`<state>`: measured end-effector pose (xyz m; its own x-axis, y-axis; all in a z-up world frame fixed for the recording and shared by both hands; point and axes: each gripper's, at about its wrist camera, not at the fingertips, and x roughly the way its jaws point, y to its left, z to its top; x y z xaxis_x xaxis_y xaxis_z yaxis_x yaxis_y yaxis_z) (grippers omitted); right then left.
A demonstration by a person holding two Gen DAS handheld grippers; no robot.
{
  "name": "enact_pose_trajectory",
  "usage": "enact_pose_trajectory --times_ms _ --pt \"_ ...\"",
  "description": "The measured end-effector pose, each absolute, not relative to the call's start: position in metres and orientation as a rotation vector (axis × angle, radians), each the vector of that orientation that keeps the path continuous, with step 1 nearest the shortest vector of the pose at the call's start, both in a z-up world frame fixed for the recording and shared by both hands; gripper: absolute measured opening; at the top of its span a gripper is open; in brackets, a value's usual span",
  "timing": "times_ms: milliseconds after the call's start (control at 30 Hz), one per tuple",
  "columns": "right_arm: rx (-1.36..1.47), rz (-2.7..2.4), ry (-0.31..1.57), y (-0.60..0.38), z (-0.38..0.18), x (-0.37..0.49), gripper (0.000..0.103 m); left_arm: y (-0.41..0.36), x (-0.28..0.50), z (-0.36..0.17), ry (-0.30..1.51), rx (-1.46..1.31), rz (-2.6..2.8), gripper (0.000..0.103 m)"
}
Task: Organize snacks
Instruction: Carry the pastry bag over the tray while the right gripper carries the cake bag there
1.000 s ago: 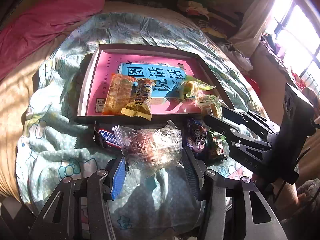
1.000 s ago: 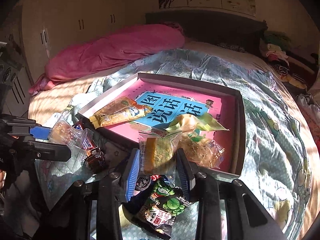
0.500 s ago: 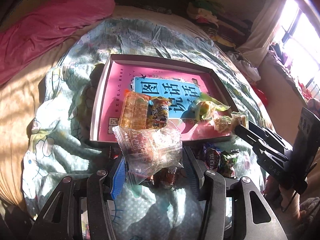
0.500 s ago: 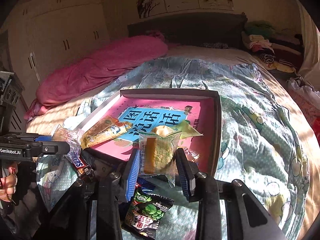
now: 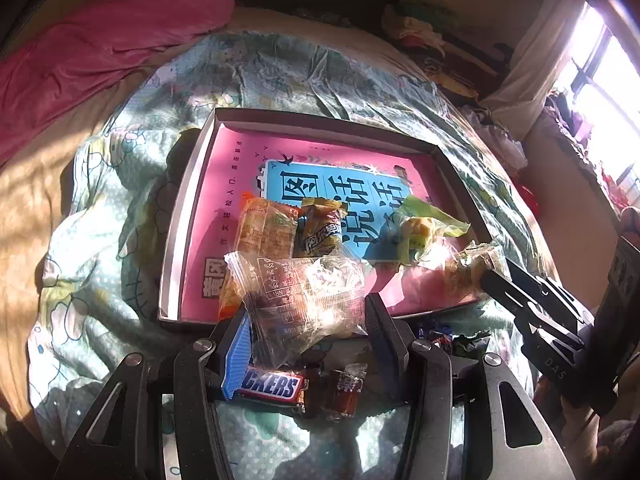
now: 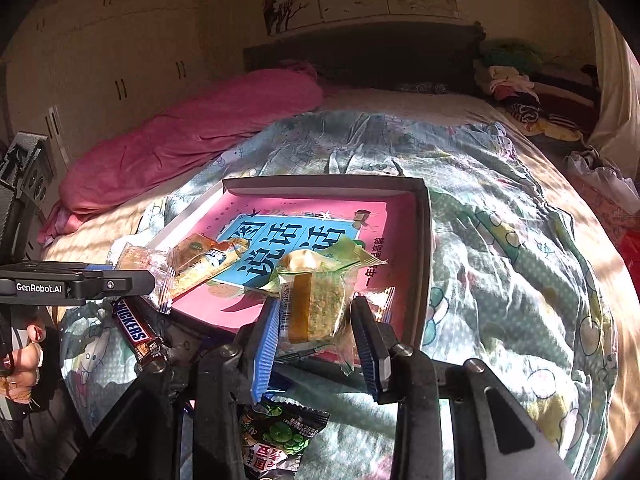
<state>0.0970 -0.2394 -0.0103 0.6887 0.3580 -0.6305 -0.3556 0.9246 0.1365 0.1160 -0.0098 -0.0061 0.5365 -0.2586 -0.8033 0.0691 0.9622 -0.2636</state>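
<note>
A shallow box with a pink and blue printed floor (image 5: 208, 216) (image 6: 404, 216) lies on the bed. My left gripper (image 5: 308, 320) is shut on a clear-wrapped snack (image 5: 304, 292), held over the box's near edge. My right gripper (image 6: 316, 320) is shut on a clear-wrapped yellow-green cake (image 6: 316, 308), held above the box's near right corner. Inside the box lie an orange packet (image 5: 266, 230), a yellow-brown packet (image 5: 322, 230) and a green-wrapped snack (image 5: 424, 228). A Snickers bar (image 5: 272, 386) (image 6: 134, 328) and a small dark-red snack (image 5: 344, 390) lie on the quilt.
A green-printed dark packet (image 6: 280, 436) lies on the quilt below my right gripper. A pink blanket (image 6: 192, 136) lies along the bed's left side. Folded clothes (image 6: 516, 84) are piled at the headboard. A window (image 5: 600, 80) is at the right.
Both grippers have risen and moved forward with their snacks, from the loose pile on the quilt to over the box's near edge. The Snickers bar now lies under my left gripper.
</note>
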Motion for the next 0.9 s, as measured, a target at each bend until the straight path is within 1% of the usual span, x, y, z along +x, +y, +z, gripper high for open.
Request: enact_pose_trajectory --times_ms 400,900 --pt "0.008 0.393 0.702 -0.239 -0.012 0.104 0.035 -0.022 0.131 -0.016 1.004 -0.196 -0.199 0.054" --pt "0.039 0.396 0.705 -0.242 -0.013 0.113 0.035 -0.045 0.138 -0.015 0.990 -0.135 -0.217 0.054"
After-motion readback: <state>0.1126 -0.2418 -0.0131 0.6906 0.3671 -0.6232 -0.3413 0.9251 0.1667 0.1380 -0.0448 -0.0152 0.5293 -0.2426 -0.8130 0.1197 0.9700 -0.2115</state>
